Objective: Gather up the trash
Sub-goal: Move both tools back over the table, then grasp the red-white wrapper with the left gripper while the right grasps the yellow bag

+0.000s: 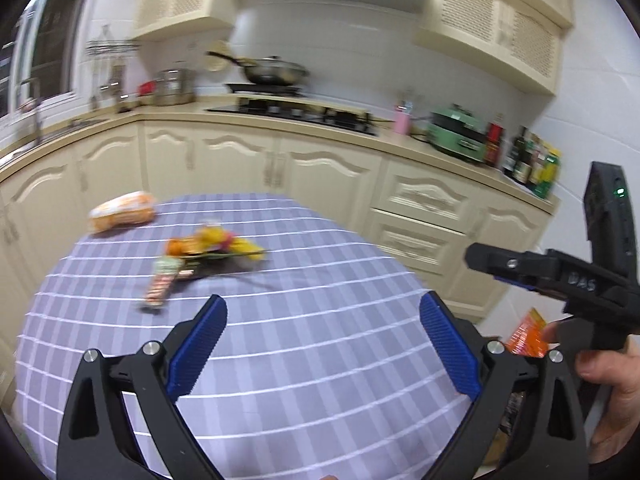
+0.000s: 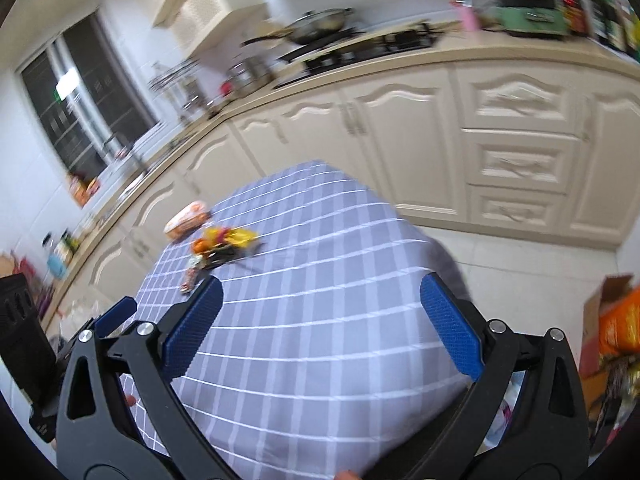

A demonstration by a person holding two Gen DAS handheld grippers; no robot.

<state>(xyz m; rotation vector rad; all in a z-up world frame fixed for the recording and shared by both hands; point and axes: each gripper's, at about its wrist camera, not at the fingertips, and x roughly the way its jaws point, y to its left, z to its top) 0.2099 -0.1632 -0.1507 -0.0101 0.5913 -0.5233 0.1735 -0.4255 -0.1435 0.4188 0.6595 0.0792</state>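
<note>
**Two grippers poised over a table of scattered wrappers**

Above a table (image 1: 320, 340) draped in a lilac checked cloth, the left gripper (image 1: 323, 344) hangs with its jaws spread wide and nothing between them. The right gripper (image 2: 320, 328) is likewise agape and empty over the near edge. Three pieces of trash lie toward the far left of the cloth: one orange-and-white bag (image 1: 122, 212) at the far edge with its long axis running across the table; one yellow-and-orange crumpled wrapper heap (image 1: 218, 246) nearer the middle; and one long narrow packet (image 1: 162, 282) just beside the heap, its long axis running from the heap toward the near edge. All are blurred
</note>
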